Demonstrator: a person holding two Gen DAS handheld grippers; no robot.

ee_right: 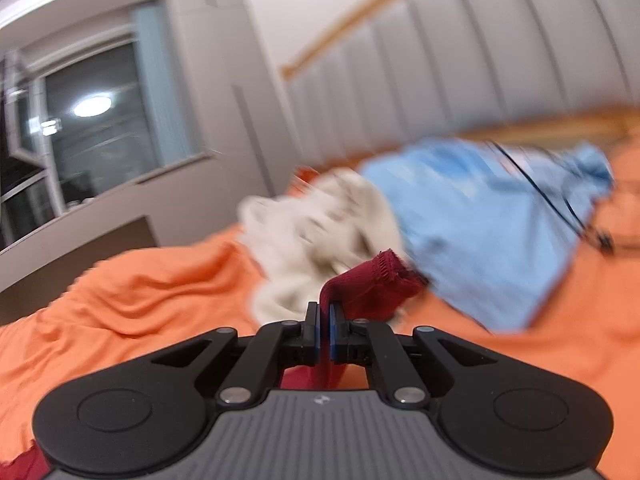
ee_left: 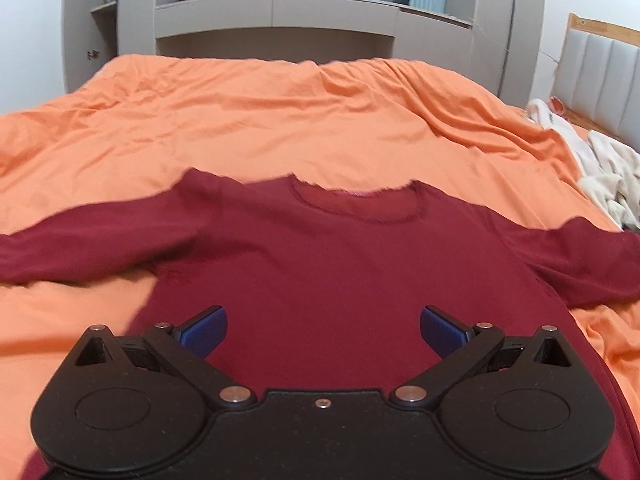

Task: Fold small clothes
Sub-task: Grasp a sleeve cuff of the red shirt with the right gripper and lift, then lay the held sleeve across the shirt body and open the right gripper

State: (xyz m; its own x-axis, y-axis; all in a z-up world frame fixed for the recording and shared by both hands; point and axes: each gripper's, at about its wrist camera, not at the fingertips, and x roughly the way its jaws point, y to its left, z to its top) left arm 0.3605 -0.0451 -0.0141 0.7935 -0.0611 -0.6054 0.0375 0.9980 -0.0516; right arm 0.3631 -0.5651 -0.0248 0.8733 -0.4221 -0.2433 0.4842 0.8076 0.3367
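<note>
A dark red long-sleeved shirt (ee_left: 328, 264) lies flat on the orange bedcover (ee_left: 260, 120), collar away from me, sleeves spread left and right. My left gripper (ee_left: 324, 332) is open over the shirt's lower body, blue pads wide apart, holding nothing. In the right wrist view my right gripper (ee_right: 324, 320) is shut on a fold of the dark red shirt (ee_right: 368, 284), whose hemmed cuff edge sticks up past the fingertips. That view is blurred by motion.
A cream garment (ee_right: 320, 232) and a light blue garment (ee_right: 480, 232) lie heaped on the bedcover (ee_right: 140, 292) ahead of the right gripper; the cream one also shows at the right edge of the left wrist view (ee_left: 608, 176). A padded headboard (ee_right: 460, 60) and grey cabinets (ee_left: 276, 20) border the bed.
</note>
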